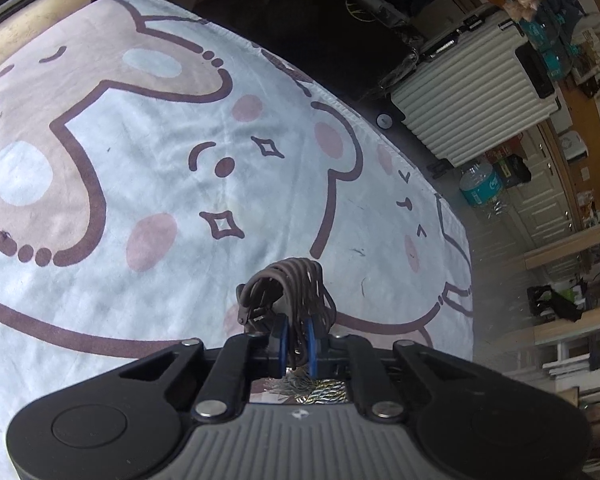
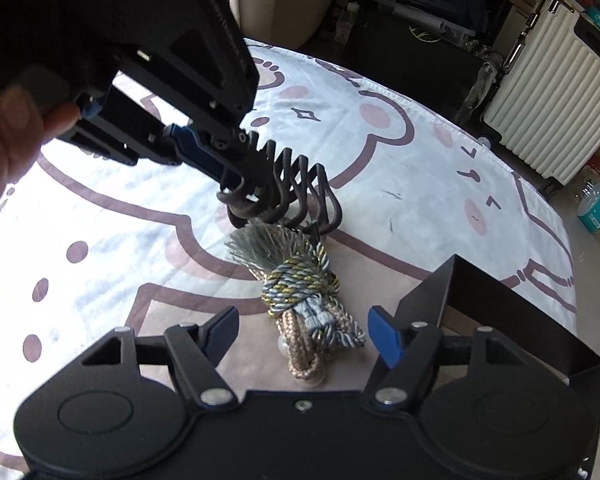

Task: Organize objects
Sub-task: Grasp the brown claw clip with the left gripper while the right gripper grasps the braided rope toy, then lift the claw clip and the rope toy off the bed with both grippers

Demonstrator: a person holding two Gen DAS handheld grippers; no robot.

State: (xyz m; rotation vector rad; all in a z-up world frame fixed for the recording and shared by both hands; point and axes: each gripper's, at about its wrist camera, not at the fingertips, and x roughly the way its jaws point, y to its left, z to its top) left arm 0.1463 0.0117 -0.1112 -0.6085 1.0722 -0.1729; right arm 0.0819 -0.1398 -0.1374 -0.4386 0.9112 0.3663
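Observation:
My left gripper (image 1: 296, 344) is shut on a dark metal claw hair clip (image 1: 290, 292) and holds it above the cartoon-print cloth (image 1: 140, 168). In the right wrist view the left gripper (image 2: 236, 168) reaches in from the upper left, with the clip (image 2: 288, 196) just over the top of a bundle of knotted tassel cords (image 2: 304, 296) in silver, gold and beige that lies on the cloth. My right gripper (image 2: 304, 332) is open, its blue-padded fingers on either side of the bundle's near end, touching nothing. The bundle also shows under the left gripper (image 1: 320, 390).
A black open box (image 2: 500, 320) stands at the right of my right gripper. Beyond the cloth's far edge are a white ribbed suitcase (image 2: 552, 92), water bottles (image 2: 596, 208) and dark bags on the floor. A hand (image 2: 4, 140) holds the left gripper.

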